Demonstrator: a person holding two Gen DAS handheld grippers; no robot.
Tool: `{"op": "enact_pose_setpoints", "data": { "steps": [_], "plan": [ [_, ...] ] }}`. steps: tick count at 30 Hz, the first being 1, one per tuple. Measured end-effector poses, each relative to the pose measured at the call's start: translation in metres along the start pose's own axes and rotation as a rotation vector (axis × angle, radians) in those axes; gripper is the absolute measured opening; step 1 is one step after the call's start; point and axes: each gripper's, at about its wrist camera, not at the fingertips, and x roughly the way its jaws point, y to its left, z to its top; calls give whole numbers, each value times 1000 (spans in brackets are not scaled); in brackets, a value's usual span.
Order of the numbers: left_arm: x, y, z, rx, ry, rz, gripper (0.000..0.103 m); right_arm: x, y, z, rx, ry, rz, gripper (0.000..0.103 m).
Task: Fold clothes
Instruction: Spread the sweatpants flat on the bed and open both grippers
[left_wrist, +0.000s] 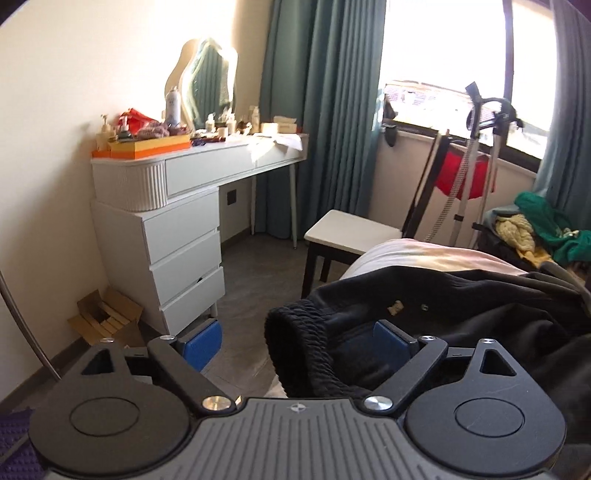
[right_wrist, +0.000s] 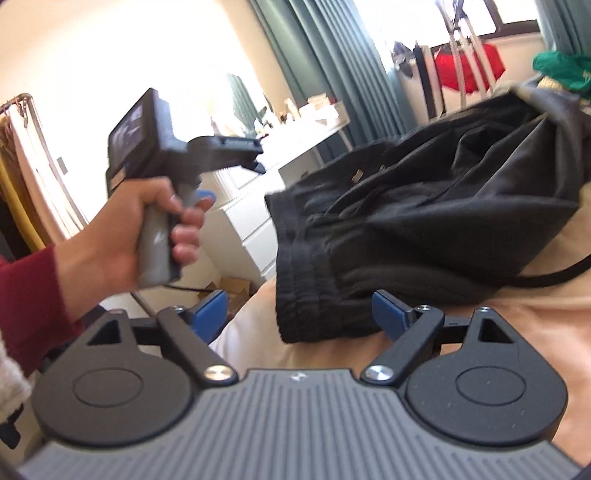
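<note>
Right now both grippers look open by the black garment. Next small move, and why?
Probably close the right gripper on the ribbed hem of the black garment. Its jaws stand wide with the hem's corner lying between the pads, unpressed, on the bed. The left gripper is likewise open with the garment's ribbed edge between its pads, so neither holds the cloth and it lies bunched, not folded flat.

Home bedroom: bed (left_wrist: 424, 254), white dresser (left_wrist: 159, 229) with mirror (left_wrist: 207, 85) and toiletries, teal curtains (left_wrist: 317, 110), clothes pile (left_wrist: 535, 229).
</note>
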Motion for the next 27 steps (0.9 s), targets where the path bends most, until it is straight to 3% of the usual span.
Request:
{"op": "enact_pose_setpoints", "data": {
  "steps": [6,14,19,24,27],
  "plan": [
    [-94,-68,-33,41,-38,-164,94,-71,-29,34,-66,-98,-102,87],
    [-173,-155,-80,55,-101,-328,94,-153,-98,79,-134,-207,-328,87],
    [-171,-186,-121,83,-142,-388,97,-179,-146,64,-103,-299,-424,87],
    [-151,-195,-146,114,-86,-360,97,-186,-179,47,-46,-300,-473,87],
    [-151,-201,-149,161,-114,-351,97,-189,-188,52,-5,-314,-487,87]
  ]
}}
